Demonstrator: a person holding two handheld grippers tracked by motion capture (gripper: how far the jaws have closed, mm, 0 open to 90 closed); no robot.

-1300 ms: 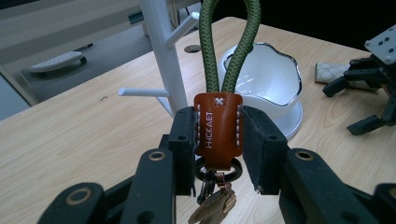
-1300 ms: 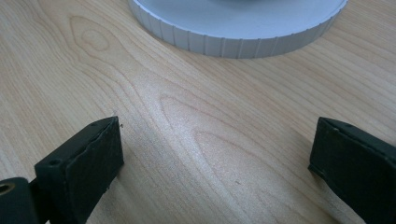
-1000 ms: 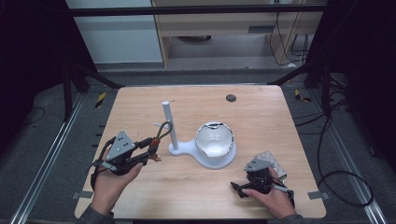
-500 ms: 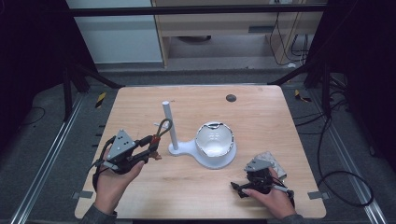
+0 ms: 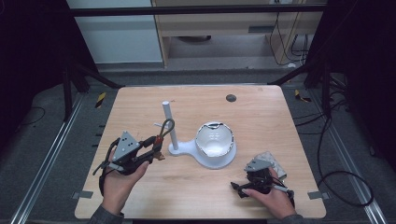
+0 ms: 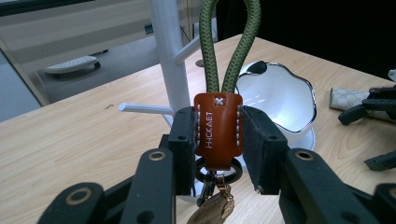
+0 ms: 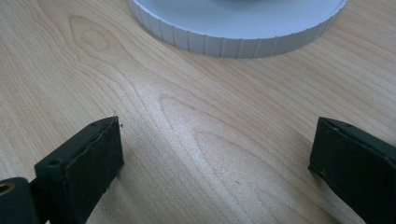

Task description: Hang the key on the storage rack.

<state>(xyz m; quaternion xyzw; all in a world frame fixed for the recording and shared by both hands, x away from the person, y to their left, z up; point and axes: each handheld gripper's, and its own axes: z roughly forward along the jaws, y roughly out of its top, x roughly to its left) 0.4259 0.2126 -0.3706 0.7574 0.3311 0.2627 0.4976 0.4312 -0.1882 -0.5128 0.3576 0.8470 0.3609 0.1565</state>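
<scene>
High view: table [image 5: 140,112] carries a white stand [image 5: 187,149] with an upright post [image 5: 169,126] beside its bowl [image 5: 214,140], and the left gripper [image 5: 156,150] sits just left of the post, far nearer than the right gripper [image 5: 240,189], which rests low on the wood with jaws apart and nothing between them. Left gripper view: jaws clamp the keychain [image 6: 218,130] by its brown leather tab, green loop [image 6: 229,42] standing straight up and overlapping the post, with a side peg [image 6: 144,108] just behind, so I judge the loop must go over a peg.

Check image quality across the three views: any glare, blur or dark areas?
High view: wooden table evenly lit, surroundings dark. Left gripper view: the brown leather key fob with green cord loop is sharp, glare streaks the glossy white wavy-rimmed bowl, background soft. Right gripper view: wood grain crisp, near jaws slightly soft.
</scene>
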